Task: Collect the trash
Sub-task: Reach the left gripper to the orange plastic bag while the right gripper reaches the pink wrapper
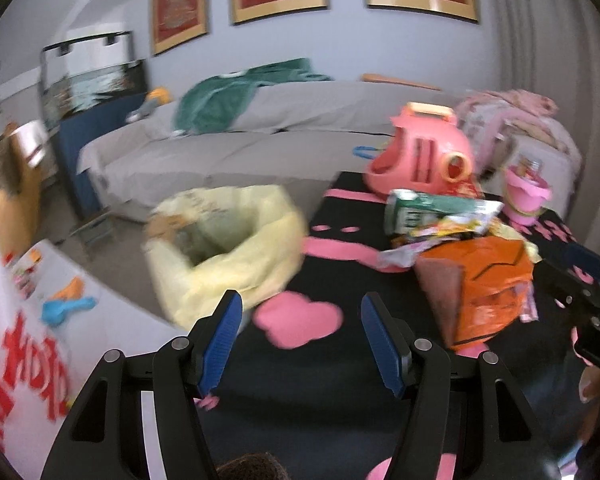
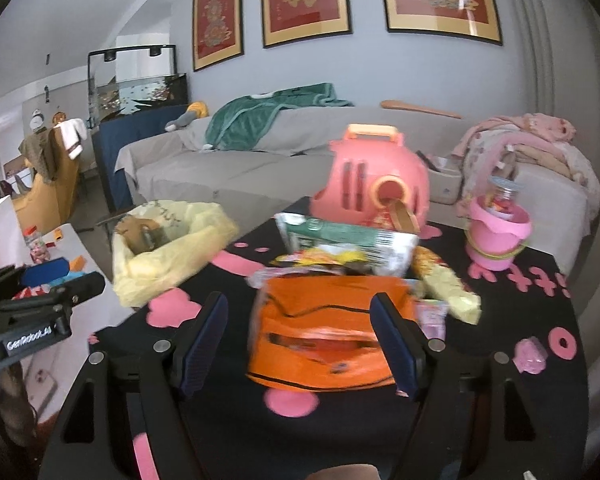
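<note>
A pile of trash lies on the black table with pink shapes (image 2: 500, 340): an orange packet (image 2: 320, 344) in front, a green and white wrapper (image 2: 348, 240) behind it, and yellow wrappers (image 2: 448, 288). A bin lined with a yellow bag (image 2: 171, 256) stands by the table's left edge. My right gripper (image 2: 300, 340) is open, with the orange packet just ahead between its fingers. My left gripper (image 1: 300, 340) is open and empty over the table, between the yellow bag (image 1: 227, 248) and the orange packet (image 1: 484, 284). The right gripper's body shows at the left wrist view's right edge.
A pink toy carrier (image 2: 376, 184) and a pink bucket (image 2: 496, 236) stand at the table's back. A small pink scrap (image 2: 532, 356) lies at the right. A grey sofa (image 2: 227, 172) with a green blanket runs behind. A white table with toys (image 1: 59, 308) is at the left.
</note>
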Available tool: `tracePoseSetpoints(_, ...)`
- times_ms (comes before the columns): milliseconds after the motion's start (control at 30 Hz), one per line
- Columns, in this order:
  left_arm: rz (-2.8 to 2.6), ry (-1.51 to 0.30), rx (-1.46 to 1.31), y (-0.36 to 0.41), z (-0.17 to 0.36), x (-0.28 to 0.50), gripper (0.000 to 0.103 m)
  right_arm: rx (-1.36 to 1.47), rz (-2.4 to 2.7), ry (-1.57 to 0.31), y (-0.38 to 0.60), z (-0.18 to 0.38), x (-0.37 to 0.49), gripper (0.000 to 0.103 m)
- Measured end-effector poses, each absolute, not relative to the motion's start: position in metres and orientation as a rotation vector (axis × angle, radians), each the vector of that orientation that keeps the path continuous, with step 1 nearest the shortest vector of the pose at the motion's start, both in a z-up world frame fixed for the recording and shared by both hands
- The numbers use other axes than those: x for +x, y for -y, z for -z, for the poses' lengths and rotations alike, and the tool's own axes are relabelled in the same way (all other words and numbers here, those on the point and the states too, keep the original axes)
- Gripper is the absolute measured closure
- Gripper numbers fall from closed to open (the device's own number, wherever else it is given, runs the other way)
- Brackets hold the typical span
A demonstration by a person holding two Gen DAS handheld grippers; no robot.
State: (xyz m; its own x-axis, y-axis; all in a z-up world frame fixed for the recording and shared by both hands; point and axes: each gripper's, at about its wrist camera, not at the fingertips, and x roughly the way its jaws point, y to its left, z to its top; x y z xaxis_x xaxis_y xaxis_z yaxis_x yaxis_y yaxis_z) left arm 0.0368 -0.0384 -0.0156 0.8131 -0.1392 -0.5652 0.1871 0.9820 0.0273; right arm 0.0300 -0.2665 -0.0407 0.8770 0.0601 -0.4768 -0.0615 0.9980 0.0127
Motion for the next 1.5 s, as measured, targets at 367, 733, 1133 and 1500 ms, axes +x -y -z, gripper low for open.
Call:
tracePoseSetpoints(367,0.626,-0.727,0.081,0.138,0.032,0.115,0.04,-0.01,0.168,-0.595,0.356,0.06,0.032,0.032)
tracePoseSetpoints(733,0.603,-0.97,0.019,0.144,0.088,0.161,0.04,0.043,0.26,-0.673,0.4,0.087,0.057,0.032)
tracePoseSetpoints(1133,0.601,-1.053,-0.022,0.139,0.094,0.167,0.041,0.228,0.435,-0.744,0.473,0.109,0.067,0.032)
tracePoseSetpoints(1500,0.66,-1.011,-0.068,0.129,0.084,0.163,0.079,0.217,0.417,-0.796,0.48,0.122,0.086,0.066)
